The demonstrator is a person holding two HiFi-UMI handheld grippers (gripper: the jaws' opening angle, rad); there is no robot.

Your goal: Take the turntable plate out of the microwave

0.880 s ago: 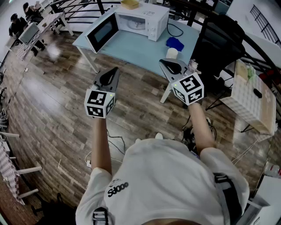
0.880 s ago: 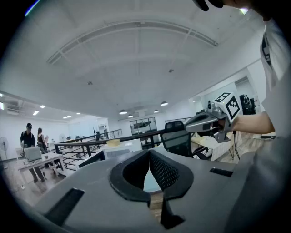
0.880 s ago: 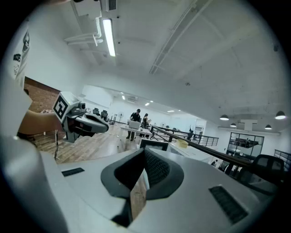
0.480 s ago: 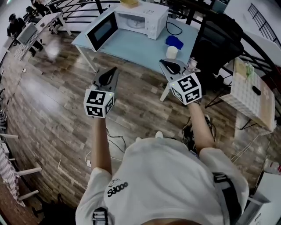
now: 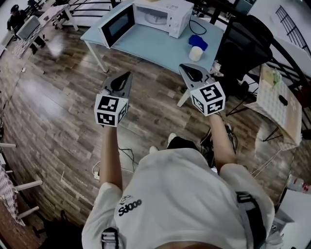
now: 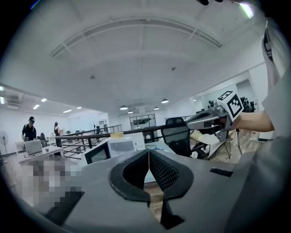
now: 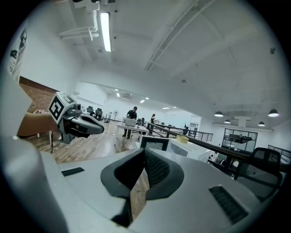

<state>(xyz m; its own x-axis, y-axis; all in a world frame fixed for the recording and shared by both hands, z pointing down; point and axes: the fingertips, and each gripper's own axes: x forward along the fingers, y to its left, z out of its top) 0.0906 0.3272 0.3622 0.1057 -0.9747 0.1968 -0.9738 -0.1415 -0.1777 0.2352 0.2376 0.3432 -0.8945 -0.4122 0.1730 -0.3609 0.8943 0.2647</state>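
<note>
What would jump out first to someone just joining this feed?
The left gripper and right gripper are held out side by side above the wooden floor, both with jaws shut and nothing between them. Beyond them, at the top of the head view, a white microwave stands on a light blue table, its door swung open to the left.

Microwave (image 5: 158, 16) on table (image 5: 155, 48), door open.

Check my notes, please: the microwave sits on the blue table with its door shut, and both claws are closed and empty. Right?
No. The head view shows the microwave door swung open, not shut. The rest holds: it sits on the blue table, and the left claw and right claw are closed and empty.
</note>
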